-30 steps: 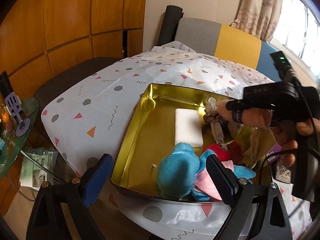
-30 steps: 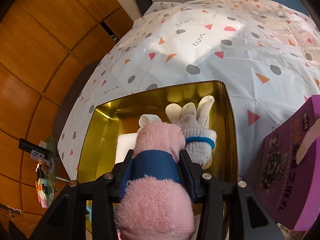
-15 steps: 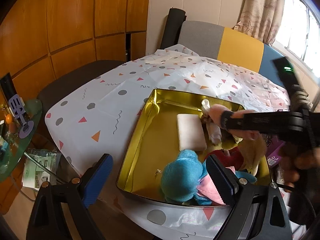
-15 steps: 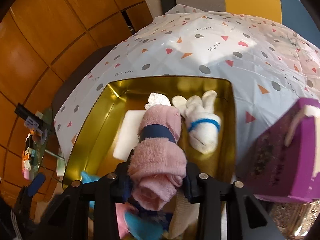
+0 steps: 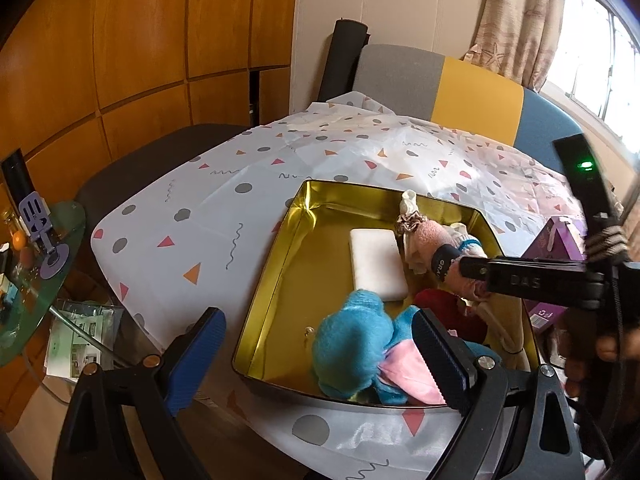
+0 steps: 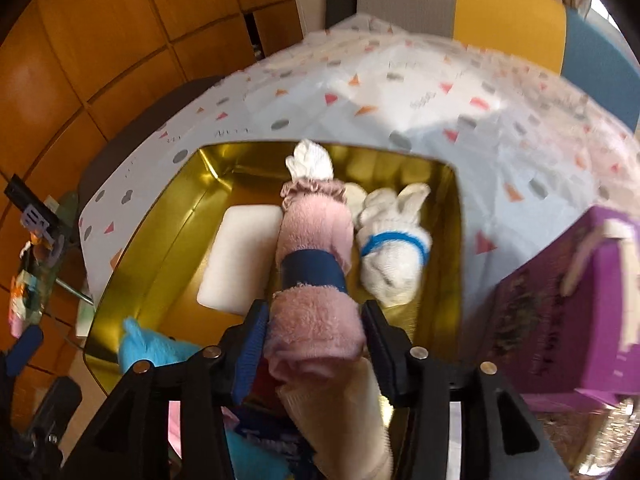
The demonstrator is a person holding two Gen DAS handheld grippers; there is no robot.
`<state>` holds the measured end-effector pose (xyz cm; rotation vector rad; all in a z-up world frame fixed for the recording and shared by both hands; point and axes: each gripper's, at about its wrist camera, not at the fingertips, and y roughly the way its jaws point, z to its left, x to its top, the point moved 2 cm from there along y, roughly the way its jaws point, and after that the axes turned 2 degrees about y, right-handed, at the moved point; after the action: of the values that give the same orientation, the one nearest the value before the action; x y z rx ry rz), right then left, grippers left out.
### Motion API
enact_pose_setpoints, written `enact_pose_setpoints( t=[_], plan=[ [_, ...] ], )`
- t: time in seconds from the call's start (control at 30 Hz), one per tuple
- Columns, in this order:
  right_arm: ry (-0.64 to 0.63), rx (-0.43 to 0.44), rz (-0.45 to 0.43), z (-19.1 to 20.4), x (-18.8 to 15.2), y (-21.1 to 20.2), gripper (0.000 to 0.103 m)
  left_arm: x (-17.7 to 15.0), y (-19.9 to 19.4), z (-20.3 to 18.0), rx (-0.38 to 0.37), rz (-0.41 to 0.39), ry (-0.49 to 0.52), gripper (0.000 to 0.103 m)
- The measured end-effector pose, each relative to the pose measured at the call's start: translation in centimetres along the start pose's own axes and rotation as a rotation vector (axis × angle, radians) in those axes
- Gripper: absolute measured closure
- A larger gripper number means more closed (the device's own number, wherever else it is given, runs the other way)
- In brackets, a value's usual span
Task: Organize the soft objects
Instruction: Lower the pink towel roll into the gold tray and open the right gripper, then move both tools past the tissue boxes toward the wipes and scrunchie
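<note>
Nearest me, my right gripper (image 6: 314,336) straddled the pink rolled sock (image 6: 314,276), its jaws opening, a slim gap showing beside each pad. The sock lay in the gold tin (image 6: 450,240), between a white sponge (image 6: 238,260) and white glove (image 6: 394,248). My left gripper (image 5: 316,354) hung wide apart and empty over the tin's near edge, above the blue plush (image 5: 348,354).

Two close downward views, shared tin (image 5: 304,216)
</note>
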<state>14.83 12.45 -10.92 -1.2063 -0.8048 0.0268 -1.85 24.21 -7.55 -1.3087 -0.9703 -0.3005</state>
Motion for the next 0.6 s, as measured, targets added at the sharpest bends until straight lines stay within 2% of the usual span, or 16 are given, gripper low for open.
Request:
enact_pose_setpoints(
  t=[0.13, 0.37, 0.6],
  plan=[
    [-0.055, -0.038, -0.08, 0.1, -0.8, -2.9, 0.052, 0.0, -0.2, -0.1, 0.002, -0.005, 0.003, 0.008],
    [-0.174, -0.068, -0.141, -0.3, -3.1, -7.0, 0.052, 0.0, -0.7, -0.4, 0.0, -0.012, 0.016, 0.008],
    [-0.183, -0.078, -0.222, -2.9, -5.6, -11.5, 0.052, 0.1, -1.9, -1.8, -0.014, -0.036, 0.056, 0.008]
  ],
)
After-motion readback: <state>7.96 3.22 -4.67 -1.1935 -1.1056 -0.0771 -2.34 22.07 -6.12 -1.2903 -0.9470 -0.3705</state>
